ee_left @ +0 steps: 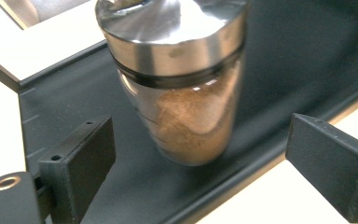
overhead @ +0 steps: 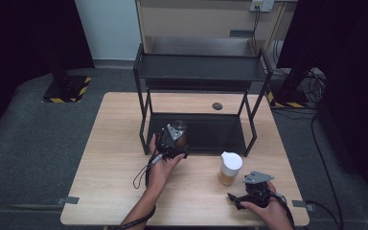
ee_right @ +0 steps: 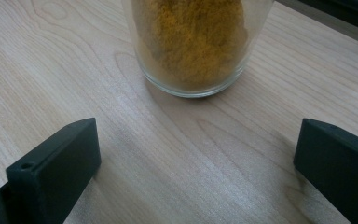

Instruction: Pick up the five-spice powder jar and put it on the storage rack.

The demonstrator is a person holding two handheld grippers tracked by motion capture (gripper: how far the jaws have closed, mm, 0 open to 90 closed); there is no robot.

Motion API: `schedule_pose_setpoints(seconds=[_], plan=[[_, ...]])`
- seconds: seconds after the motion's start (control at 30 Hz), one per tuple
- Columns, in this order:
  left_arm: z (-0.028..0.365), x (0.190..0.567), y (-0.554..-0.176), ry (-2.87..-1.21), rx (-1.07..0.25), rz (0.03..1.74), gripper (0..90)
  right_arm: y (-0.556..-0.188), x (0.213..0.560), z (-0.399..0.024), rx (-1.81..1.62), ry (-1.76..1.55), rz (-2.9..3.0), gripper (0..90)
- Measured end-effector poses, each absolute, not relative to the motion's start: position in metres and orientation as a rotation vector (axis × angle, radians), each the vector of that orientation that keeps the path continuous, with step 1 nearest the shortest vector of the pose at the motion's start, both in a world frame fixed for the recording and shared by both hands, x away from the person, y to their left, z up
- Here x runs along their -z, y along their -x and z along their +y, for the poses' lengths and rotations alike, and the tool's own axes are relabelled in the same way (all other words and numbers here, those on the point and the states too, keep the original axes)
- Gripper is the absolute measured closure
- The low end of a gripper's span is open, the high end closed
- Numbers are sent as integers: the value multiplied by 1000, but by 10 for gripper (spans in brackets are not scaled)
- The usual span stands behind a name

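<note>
Steel-lidded jar [ee_left: 182, 88] on black shelf [ee_left: 279, 56], loose between wide-open left tool [ee_left: 205, 163] jaws.

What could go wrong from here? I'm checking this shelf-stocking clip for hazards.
1. The left gripper stands open close to the steel-lidded jar on the rack's lower shelf; pulling away carelessly, a jaw might clip and tip it.
2. The white-lidded jar stands on the table just ahead of the open right gripper; a fast approach could knock it over.
</note>
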State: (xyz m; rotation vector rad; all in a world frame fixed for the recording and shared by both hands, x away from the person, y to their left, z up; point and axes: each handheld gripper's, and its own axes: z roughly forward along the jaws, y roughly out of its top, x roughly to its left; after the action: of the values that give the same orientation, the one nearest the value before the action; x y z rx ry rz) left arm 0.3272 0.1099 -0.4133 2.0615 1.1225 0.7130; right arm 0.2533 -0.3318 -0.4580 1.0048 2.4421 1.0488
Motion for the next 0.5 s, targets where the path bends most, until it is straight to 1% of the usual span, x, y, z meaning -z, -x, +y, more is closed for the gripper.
schedule_pose_setpoints(seconds=[0.2, 0.5], plan=[[111, 412, -316, -2060, -697, 1118, 72, -253, 458, -332, -1049, -1005, 2442, 14], [115, 408, -302, -2117, -665, 1082, 68, -253, 458, -332, -1049, -1004, 2442, 14]])
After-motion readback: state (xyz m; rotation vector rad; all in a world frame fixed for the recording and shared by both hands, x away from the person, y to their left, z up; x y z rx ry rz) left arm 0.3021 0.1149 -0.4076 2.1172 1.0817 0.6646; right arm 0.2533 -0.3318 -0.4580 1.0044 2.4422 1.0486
